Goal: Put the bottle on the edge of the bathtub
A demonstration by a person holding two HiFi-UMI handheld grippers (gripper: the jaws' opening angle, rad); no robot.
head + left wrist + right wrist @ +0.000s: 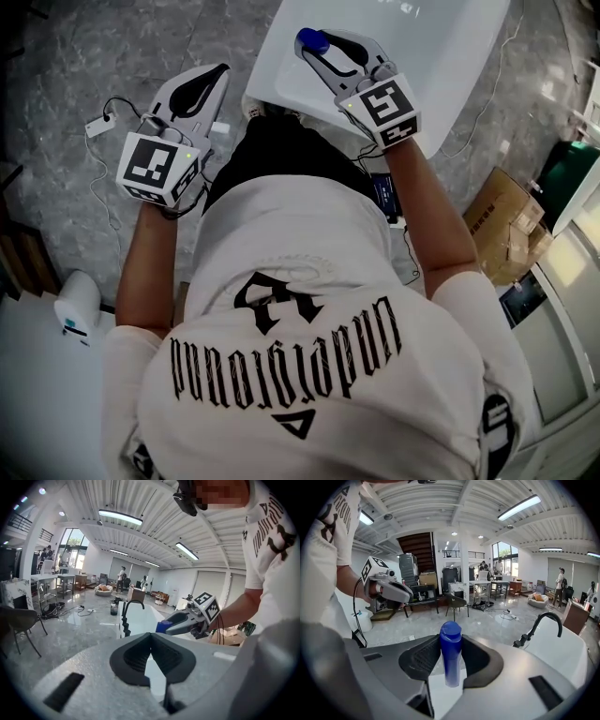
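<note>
Much of the scene is grey stone floor [94,75], on which a white bathtub [450,56] with a black faucet [541,625] stands in front of a person [309,309] in a white printed shirt who leans over its near end. The left tool [217,75] hangs over the floor just beside the tub's left corner, its pads pressed together at the tips with nothing between them. The right tool [330,49] reaches out above the white of the tub and pinches a blue bottle [451,653] between its pads. The bottle stands upright in that grip, cap uppermost, its long axis running up and down across the line of the jaws. It is carried in the air, apart from any surface. Seen from the right tool's own camera, the tub's rim lies ahead, below and off to the right, with the faucet rising from it. The right hand, already bearing the bottle, is plainly the nearer to that edge. Setting it down likely calls for a descent to the rim with the bottle kept upright, since a narrow, curved ledge could let a tilted base slide into the basin.
</note>
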